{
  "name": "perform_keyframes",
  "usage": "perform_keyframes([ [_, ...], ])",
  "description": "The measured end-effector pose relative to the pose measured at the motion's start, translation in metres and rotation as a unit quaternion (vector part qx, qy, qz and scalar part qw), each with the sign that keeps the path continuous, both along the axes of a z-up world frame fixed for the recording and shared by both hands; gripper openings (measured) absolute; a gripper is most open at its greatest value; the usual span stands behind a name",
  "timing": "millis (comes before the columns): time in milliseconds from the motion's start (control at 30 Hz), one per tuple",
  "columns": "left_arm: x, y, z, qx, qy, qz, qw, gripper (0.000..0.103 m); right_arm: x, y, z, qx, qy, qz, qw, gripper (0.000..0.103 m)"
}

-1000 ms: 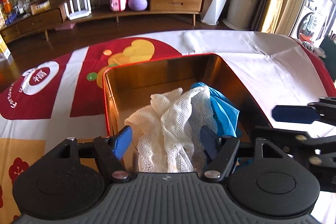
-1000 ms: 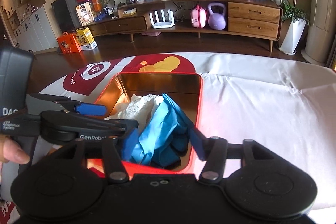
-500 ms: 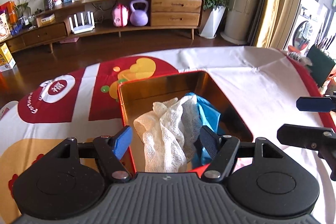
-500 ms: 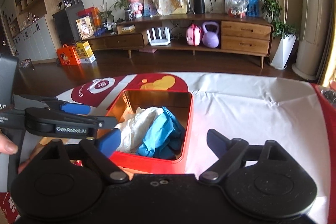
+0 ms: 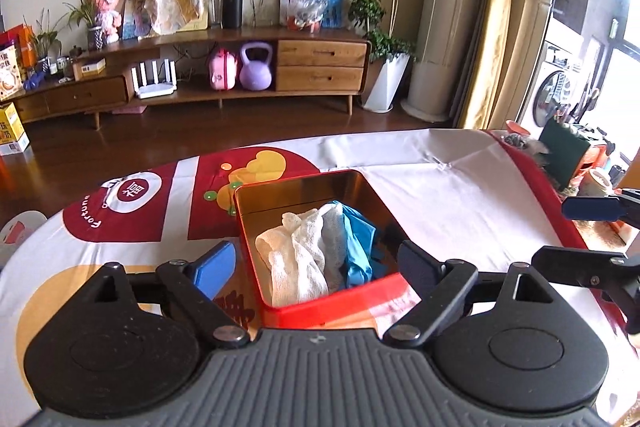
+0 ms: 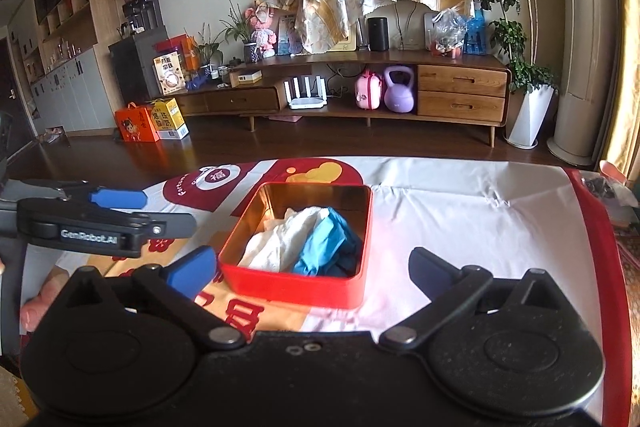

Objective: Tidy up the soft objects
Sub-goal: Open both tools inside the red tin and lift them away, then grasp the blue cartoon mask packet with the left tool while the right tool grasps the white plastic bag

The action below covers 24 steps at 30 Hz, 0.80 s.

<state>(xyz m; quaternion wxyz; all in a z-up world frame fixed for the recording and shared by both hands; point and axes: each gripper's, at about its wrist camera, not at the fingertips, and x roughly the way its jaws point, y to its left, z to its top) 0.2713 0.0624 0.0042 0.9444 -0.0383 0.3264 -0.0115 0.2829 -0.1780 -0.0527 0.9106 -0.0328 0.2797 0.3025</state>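
A red tin box with a gold inside [image 5: 332, 301] [image 6: 296, 287] stands on the table. A white mesh cloth [image 5: 298, 259] [image 6: 276, 239] and a blue cloth [image 5: 358, 247] [image 6: 326, 241] lie inside it, side by side. My left gripper [image 5: 316, 265] is open and empty, held back above the box's near edge. My right gripper [image 6: 310, 263] is open and empty, also held back from the box. Each gripper shows from the side in the other's view, the right one [image 5: 592, 227] and the left one [image 6: 108, 215].
The table wears a white, red and yellow cloth [image 5: 440, 187] [image 6: 460, 211]. Clutter lies past the table's right edge [image 5: 560, 155]. A wooden sideboard [image 6: 360, 95] stands far behind across the floor.
Both grippers have opened wider and pulled back and up from the box. The white and blue cloths stay in the box, let go.
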Motion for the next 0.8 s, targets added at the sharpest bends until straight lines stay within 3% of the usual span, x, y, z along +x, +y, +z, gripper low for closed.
perform_keyframes([
  [100,-0.021,-0.002,0.002,0.011,-0.01,0.0,0.9999,0.094,-0.015,-0.004,-0.002,0.0,0.001,-0.001,1.0,0.103],
  [167,-0.036,-0.002,0.003,0.012,-0.021,-0.004,0.9997,0.102,-0.027,-0.006,-0.004,0.0,0.002,0.0,1.0,0.103],
  [533,-0.112,0.003,-0.014,-0.015,-0.007,-0.006,0.9998,0.103,-0.084,-0.015,-0.019,-0.002,-0.007,-0.003,1.0,0.103],
  [800,-0.159,-0.005,-0.042,-0.004,0.001,-0.007,1.0,0.103,-0.108,-0.013,-0.045,-0.005,0.001,-0.02,1.0,0.103],
])
